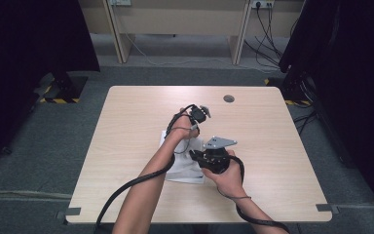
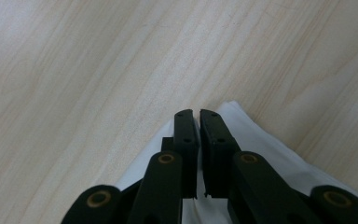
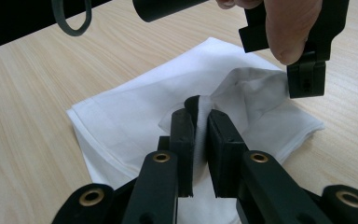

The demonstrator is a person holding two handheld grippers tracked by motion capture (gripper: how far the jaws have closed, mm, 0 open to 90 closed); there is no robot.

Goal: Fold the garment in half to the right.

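A white cloth (image 1: 182, 165) lies near the middle of the desk (image 1: 126, 112), a little toward six o'clock; both hand-held grippers are working it. The right hand-held gripper (image 3: 199, 116) has its jaws nearly closed on a raised fold of the fabric; the pinch shows plainly between the pads. The left hand-held gripper (image 2: 196, 114) sits at the cloth's twelve o'clock corner, jaws almost together; a corner appears pinched between them, though I cannot tell how much fabric they hold. This looks like the start of a fold; to do it well, I'd keep both pinches firm, lift just enough to clear the desk, carry the edge across evenly so no crease bunches, and line up the hems before letting go.
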